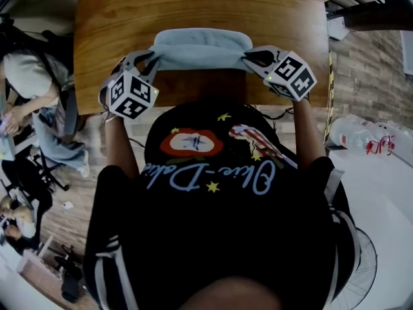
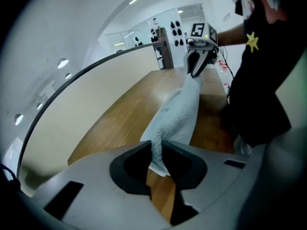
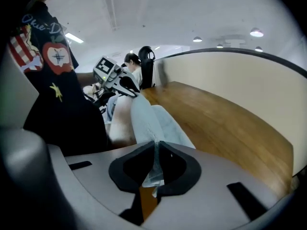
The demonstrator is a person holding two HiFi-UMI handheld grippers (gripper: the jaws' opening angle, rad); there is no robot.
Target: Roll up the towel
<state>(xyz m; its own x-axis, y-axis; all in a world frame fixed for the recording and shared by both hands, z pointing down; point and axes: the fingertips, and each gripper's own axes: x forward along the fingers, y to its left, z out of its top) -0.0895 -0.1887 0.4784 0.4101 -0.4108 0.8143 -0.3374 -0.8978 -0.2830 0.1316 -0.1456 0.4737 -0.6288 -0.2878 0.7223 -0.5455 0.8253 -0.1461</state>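
The left gripper [image 1: 150, 58] is closed on one near corner of the towel [image 1: 201, 50]; the right gripper [image 1: 249, 57] pinches the other; the near edge stretches straight between them; the rest lies ahead on the table [image 1: 193, 5], equally near both.

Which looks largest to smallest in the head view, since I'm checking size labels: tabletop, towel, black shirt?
Largest: black shirt, though nearness to the camera inflates it.
Next: tabletop.
Smallest: towel.
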